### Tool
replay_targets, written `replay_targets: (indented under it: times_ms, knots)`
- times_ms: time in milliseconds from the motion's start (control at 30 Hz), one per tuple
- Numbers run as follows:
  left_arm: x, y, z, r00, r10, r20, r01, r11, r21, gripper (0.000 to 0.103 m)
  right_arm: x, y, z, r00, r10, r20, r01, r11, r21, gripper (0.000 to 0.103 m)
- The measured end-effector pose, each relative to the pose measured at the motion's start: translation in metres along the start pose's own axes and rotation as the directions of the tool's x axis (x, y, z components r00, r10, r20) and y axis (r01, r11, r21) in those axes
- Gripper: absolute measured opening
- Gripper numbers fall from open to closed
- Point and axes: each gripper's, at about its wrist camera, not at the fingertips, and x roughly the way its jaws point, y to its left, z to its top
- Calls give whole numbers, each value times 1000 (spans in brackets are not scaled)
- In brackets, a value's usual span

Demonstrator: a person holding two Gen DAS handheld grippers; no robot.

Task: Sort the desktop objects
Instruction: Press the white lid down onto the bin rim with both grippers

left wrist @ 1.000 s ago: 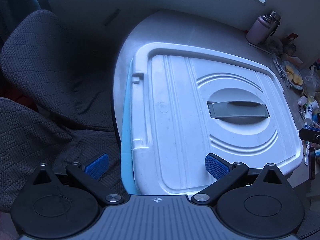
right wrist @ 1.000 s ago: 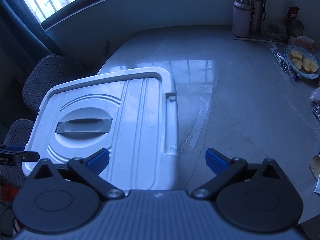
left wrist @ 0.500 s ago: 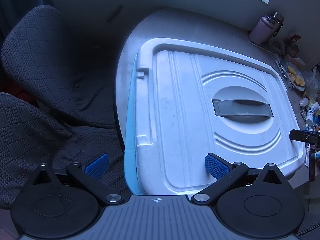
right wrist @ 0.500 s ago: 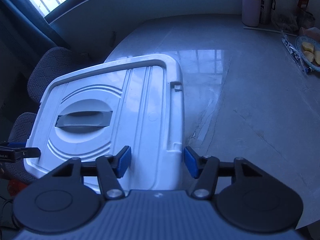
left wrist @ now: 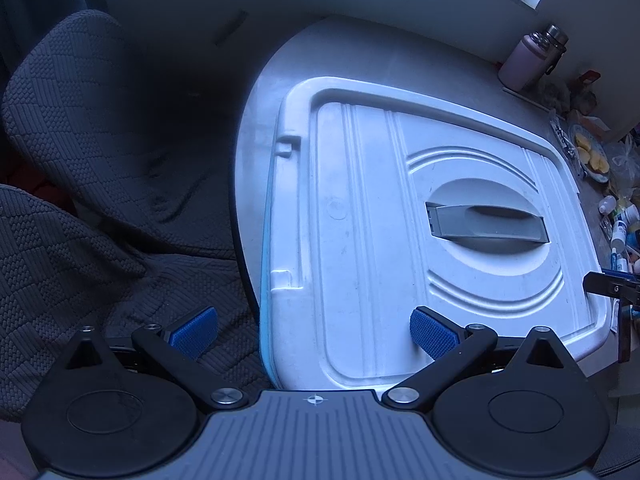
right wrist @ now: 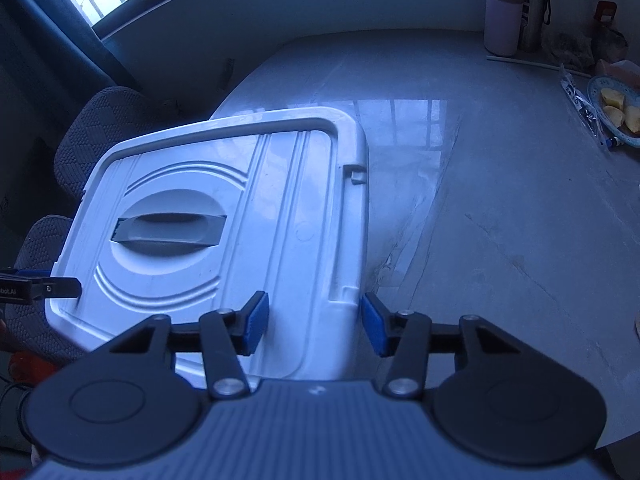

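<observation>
Two grippers flank the white ribbed plastic storage-box lid (left wrist: 360, 220) at the round grey marble table's (right wrist: 500, 240) near-left edge. Our left gripper (left wrist: 312, 334) hangs wide open, empty; our right gripper (right wrist: 314, 324) has just closed onto the lid's right rim. We judge lifting comes next, with bare tabletop to the right.

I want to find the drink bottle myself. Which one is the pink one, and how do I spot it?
Start at the big white plastic storage-box lid on the pale marble table, then look to the table's far edge by the wall. Two bottles stand there side by side. The pink bottle is the shorter, fatter one, left of the taller silver metal flask.
</observation>
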Motion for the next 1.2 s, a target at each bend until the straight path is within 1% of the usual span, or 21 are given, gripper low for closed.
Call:
replay_targets:
  times_ms: [33, 67, 133, 433, 467, 533, 567, 633, 667, 800, 933, 1033, 1200]
  knots:
    - [0, 0, 0, 1000, 7, 0, -7, 1000, 3, 103, 0, 1, -1, 1000, 0, -4, 0, 1000, 0, 44]
    - [1, 1, 0, 1000, 16, -3, -16, 1000, 8, 103, 2, 2, -2, 1000, -3, -10, 3, 1000, -10, 43]
    - [4, 1, 0, 1000, 22, -11, -22, 1000, 17, 103, 0, 3, -3, 1000, -18, 5, 18, 1000, -6, 42]
    - [8, 2, 4, 1000, 5, -5, -5, 1000, 26, 103, 1, 7, 0, 999, -45, 12, 46, 999, -6, 43]
    - [9, 3, 4, 1000, 5, -3, -5, 1000, 30, 103, 1, 9, -1, 999, -49, 4, 50, 999, -7, 44]
    - [9, 1, 3, 1000, 6, 1, -6, 999, 37, 103, 1, 15, -4, 998, -65, -2, 65, 998, -17, 52]
    - [9, 0, 2, 1000, 7, 5, -7, 999, 41, 103, 1, 19, -6, 997, -77, -1, 77, 996, -35, 55]
    - [9, -2, 1, 1000, 8, 18, -9, 999, 51, 103, 2, 22, -8, 996, -88, 5, 88, 995, -47, 64]
    - [9, -3, 0, 1000, 8, 24, -9, 998, 55, 103, 3, 24, -10, 996, -92, 9, 92, 995, -42, 67]
    - [8, -3, -3, 999, 0, 37, -3, 998, 61, 103, 7, 28, -15, 997, -73, 6, 73, 997, -31, 76]
    - [9, -4, -5, 999, -8, 50, 5, 998, 65, 103, 6, 33, -21, 994, -106, 38, 108, 994, -36, 81]
    - [9, -2, -7, 998, -14, 66, 9, 997, 72, 103, 5, 34, -25, 990, -130, 54, 131, 991, -15, 86]
    - [9, 3, -10, 995, -37, 89, 32, 998, 63, 103, 4, 36, -32, 986, -144, 78, 143, 990, 21, 89]
